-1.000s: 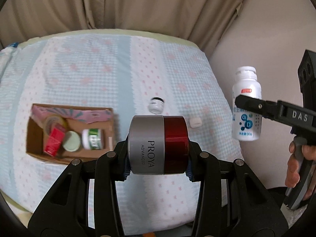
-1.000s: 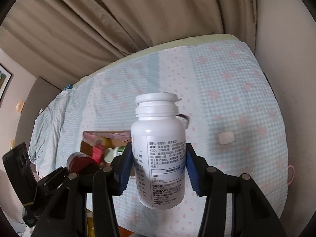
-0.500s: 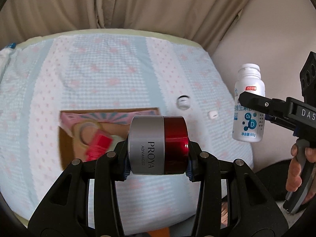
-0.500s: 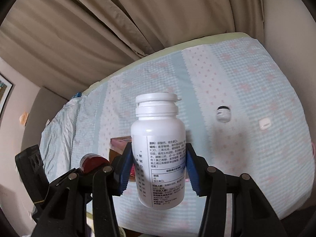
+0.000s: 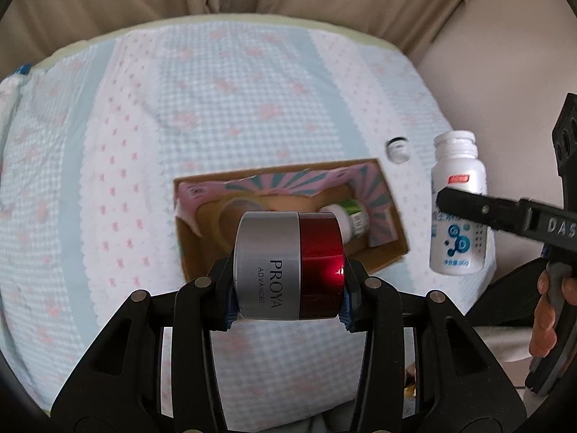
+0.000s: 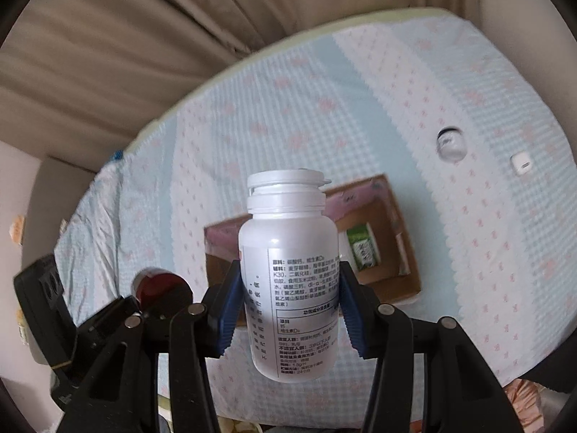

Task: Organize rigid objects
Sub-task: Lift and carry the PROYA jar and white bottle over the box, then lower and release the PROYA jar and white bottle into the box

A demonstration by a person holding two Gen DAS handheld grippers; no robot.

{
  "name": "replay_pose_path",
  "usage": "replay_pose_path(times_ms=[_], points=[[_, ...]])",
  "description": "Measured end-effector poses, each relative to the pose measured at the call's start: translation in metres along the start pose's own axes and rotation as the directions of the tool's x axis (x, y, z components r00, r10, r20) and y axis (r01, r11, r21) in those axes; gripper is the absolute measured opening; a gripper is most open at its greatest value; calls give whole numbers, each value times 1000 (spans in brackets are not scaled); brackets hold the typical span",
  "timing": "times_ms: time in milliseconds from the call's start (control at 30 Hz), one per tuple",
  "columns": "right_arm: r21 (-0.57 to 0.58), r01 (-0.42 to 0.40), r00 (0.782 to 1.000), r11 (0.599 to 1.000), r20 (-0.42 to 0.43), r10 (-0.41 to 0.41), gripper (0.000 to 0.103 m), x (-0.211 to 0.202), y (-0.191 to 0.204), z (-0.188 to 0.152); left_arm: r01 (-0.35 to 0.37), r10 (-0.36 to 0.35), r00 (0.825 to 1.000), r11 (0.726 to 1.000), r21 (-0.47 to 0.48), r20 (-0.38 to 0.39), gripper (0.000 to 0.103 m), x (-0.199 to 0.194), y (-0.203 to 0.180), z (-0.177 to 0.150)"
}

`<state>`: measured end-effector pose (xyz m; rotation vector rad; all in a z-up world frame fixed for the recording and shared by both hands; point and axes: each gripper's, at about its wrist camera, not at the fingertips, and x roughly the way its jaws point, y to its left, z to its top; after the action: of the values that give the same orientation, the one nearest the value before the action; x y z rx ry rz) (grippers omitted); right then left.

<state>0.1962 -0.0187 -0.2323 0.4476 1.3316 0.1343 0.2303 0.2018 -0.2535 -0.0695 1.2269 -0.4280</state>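
Both grippers are carrying loads above the bed, over the box. The left gripper [image 5: 288,288] is clamping a jar [image 5: 288,265] sideways between its pads; the right gripper [image 6: 288,303] is clamping a white bottle [image 6: 288,288] upright, pads pressing on its sides.

Progress: partly done. The box [image 5: 391,238], an open cardboard one with pink-striped flaps, is lying on the bedspread [image 5: 216,90] and is already holding a tape roll [image 5: 234,205] and a green-labelled bottle [image 5: 355,216]; anything else in it is hidden behind the jar. Neither carried item is released yet. Two small items are lying loose beyond the box: a small round pot [image 6: 450,144] and a small white case [image 6: 521,160]. Judged remaining: two drops, then two more pickups.

Jar: squat cylinder, matte silver half printed PROYA ADVANCED, glossy dark red half. Rigid, smooth; the sheen suggests it could slip. Bottle: white plastic, flip cap, dense printed label.
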Motion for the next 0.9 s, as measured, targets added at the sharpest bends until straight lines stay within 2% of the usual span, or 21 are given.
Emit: replay_pose_path(times_ms=[133,333,467,633,800,900], points=[[-16,24,997,1000,-78,-25,46,45,3,-1,-12,11,999,1000,-7,-42,38,25,15,-1],[-43,58,984,997,-168,-65,46,100,-3,3,-37,41,991,999,35,-125,38,67,28,-6],[-46,76,977,996,-197,-84,46,121,-8,13,-38,37,983,999,1,-181,38,94,41,-5],[-82,94,965,992,-238,-111,46,147,-7,27,-58,59,972,998,12,-229,38,121,46,-3],[-102,118,956,988,-258,-141,46,162,-11,34,-63,68,963,998,28,-259,38,138,43,1],[-98,114,959,989,-250,-135,47,166,-12,37,-74,81,963,997,36,-256,38,139,40,5]])
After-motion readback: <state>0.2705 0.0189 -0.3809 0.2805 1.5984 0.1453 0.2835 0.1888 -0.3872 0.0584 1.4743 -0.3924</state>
